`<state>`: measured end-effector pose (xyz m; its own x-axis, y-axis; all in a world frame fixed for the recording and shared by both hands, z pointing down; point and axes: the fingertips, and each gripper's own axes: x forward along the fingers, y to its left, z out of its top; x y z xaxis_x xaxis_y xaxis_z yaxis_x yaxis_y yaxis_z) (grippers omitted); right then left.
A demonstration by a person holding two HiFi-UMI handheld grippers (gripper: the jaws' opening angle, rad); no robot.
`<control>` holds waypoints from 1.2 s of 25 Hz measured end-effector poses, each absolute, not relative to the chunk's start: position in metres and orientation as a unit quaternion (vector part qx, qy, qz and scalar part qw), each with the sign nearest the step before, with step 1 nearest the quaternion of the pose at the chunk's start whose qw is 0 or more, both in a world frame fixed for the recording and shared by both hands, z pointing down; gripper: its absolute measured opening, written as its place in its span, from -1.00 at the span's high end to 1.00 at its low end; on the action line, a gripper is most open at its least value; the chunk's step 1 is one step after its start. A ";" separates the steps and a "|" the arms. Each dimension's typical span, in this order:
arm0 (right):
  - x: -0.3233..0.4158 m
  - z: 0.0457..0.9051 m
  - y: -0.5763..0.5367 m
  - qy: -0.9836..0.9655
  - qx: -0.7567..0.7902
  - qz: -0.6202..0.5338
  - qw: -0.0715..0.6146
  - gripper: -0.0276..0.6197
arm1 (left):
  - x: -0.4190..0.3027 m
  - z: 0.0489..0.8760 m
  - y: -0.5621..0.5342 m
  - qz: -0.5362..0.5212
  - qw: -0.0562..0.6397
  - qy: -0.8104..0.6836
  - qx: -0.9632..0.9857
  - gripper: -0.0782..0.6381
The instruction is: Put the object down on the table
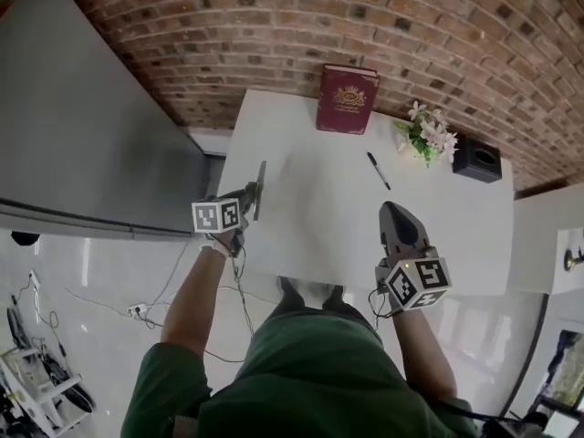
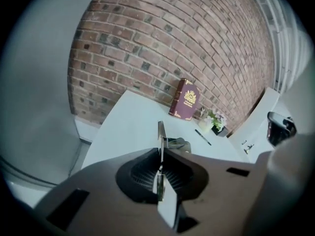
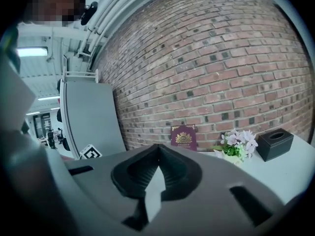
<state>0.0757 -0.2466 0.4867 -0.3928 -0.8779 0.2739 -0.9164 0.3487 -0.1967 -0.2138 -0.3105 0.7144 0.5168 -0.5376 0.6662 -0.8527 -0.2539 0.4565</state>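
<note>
Left hand-held gripper (image 1: pixel 246 196) pinching a thin flat panel (image 1: pixel 259 190), edge-on, over the white bench's (image 1: pixel 319 217) left edge.
Right hand-held gripper (image 1: pixel 395 213) hangs over the near right side, jaws pressed together on nothing; pen (image 1: pixel 378 171), maroon book (image 1: pixel 347 99) and flowers (image 1: pixel 429 135) sit farther back.

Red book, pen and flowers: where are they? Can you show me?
Red book (image 1: pixel 347 99), head view, middle of its front cover.
Pen (image 1: pixel 379 172), head view, middle of its barrel.
Flowers (image 1: pixel 433 133), head view, on the pale blossoms.
</note>
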 end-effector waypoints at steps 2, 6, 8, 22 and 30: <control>0.078 0.491 -0.247 -0.809 0.561 0.165 0.060 0.91 | -0.211 0.723 -0.320 0.220 0.406 -0.439 0.771 0.73; 0.080 0.497 -0.248 -0.793 0.581 0.172 0.060 0.91 | -0.203 0.736 -0.333 0.293 0.374 -0.408 0.780 0.73; 0.079 0.499 -0.248 -0.789 0.587 0.173 0.060 0.91 | -0.200 0.740 -0.336 0.349 0.326 -0.388 0.788 0.73; 0.078 0.505 -0.256 -0.778 0.598 0.182 0.057 0.91 | -0.174 0.755 -0.338 0.517 0.054 -0.326 0.789 0.72; 0.083 0.508 -0.252 -0.781 0.593 0.186 0.062 0.91 | -0.174 0.764 -0.336 0.536 -0.040 -0.363 0.761 0.72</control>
<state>0.0830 -0.2518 0.5079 -0.2897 -0.9032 0.3166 -0.9491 0.2284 -0.2169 -0.1742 -0.3364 0.7642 0.1613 -0.5963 0.7864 -0.5101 -0.7325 -0.4509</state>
